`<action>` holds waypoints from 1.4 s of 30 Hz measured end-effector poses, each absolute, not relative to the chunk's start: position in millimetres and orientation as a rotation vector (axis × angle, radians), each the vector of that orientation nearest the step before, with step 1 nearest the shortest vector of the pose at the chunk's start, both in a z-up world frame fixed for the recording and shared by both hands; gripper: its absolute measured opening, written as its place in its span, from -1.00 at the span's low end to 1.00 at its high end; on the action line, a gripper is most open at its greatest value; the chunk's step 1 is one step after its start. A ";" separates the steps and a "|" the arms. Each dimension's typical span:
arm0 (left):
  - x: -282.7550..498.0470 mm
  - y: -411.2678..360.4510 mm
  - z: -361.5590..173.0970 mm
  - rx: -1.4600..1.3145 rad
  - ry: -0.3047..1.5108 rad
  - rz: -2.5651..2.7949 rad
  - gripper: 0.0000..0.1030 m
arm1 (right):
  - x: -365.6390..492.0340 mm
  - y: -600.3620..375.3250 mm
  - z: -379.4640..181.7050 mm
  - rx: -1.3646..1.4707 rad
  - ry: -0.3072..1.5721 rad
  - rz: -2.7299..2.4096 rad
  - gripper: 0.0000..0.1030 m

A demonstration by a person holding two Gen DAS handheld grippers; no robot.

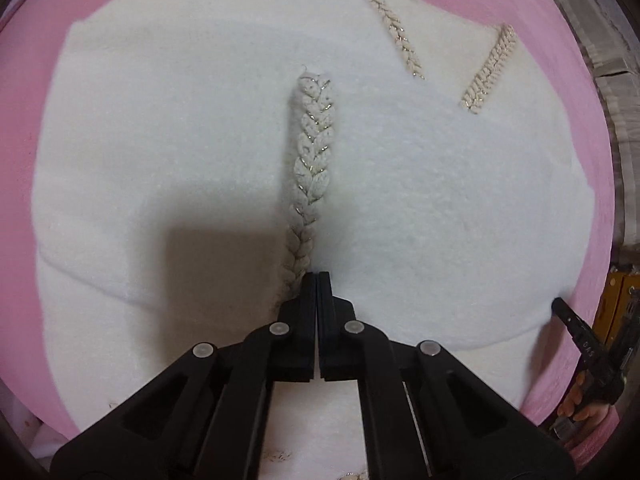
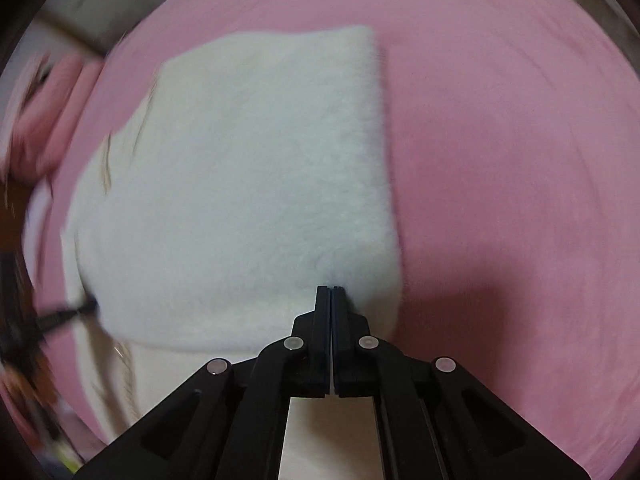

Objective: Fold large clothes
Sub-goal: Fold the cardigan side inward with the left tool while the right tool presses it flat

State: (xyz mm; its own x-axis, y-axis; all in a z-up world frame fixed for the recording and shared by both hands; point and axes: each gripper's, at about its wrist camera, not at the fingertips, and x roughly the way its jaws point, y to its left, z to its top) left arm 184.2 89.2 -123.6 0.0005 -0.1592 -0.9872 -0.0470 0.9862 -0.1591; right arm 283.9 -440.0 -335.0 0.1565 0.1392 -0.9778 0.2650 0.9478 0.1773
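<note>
the white fleece garment (image 1: 200, 140) lies spread on a pink bed cover (image 1: 24, 128) — the surface looks like a bed, not a desk — and it is already partly folded. in the right wrist view it reads as a fairly neat rectangle with one long straight edge on its right side, flat against the pink. in the left wrist view a braided trim (image 1: 312, 168) with a metallic thread runs up the middle of the cloth, and two more lengths of the same braid (image 1: 384, 20) lie slanted near the far edge, so front panels or sleeves seem to have been brought inward.

the left tongs (image 1: 318, 280) point down at the cloth just beside the near end of the central braid. their jaws are clenched together, tips pressed into the fleece; whether they pinch a bit of cloth or nothing i cannot tell. the right tongs (image 2: 331, 292) are likewise clenched, tips at the near edge of the garment close to its right corner, a small dimple in the pile there — it looks like a pinch of the top layer, but that is a judgement.

by my reading the side folds are done. what is left is likely a fold across the length, bringing this near edge over toward the far one, then smoothing.
</note>
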 end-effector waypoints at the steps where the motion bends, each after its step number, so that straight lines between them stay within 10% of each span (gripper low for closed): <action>1: 185.4 82.4 -120.6 -0.110 1.566 -0.094 -0.97 | 286.7 -435.9 -334.3 0.287 1.427 -0.082 -1.00; 15: 153.2 -26.6 -120.6 -0.172 1.509 -0.300 -0.97 | 344.2 -314.8 -346.8 0.553 1.368 0.297 -1.00; 31: 149.1 55.5 -115.4 -0.031 1.309 -0.061 -0.97 | 308.1 -452.7 -320.1 0.388 1.165 -0.190 -1.00; 42: 171.1 -6.3 -27.5 -0.118 1.247 -0.226 -0.97 | 386.8 -363.2 -245.1 0.440 1.078 0.092 -1.00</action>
State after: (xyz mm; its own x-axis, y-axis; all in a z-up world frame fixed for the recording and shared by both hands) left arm 171.1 -6.3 -27.5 0.2996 -0.2340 -0.9249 0.1052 0.9717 -0.2117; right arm 386.8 -363.2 -245.1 0.4785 0.2836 -0.8310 0.1394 0.9099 0.3907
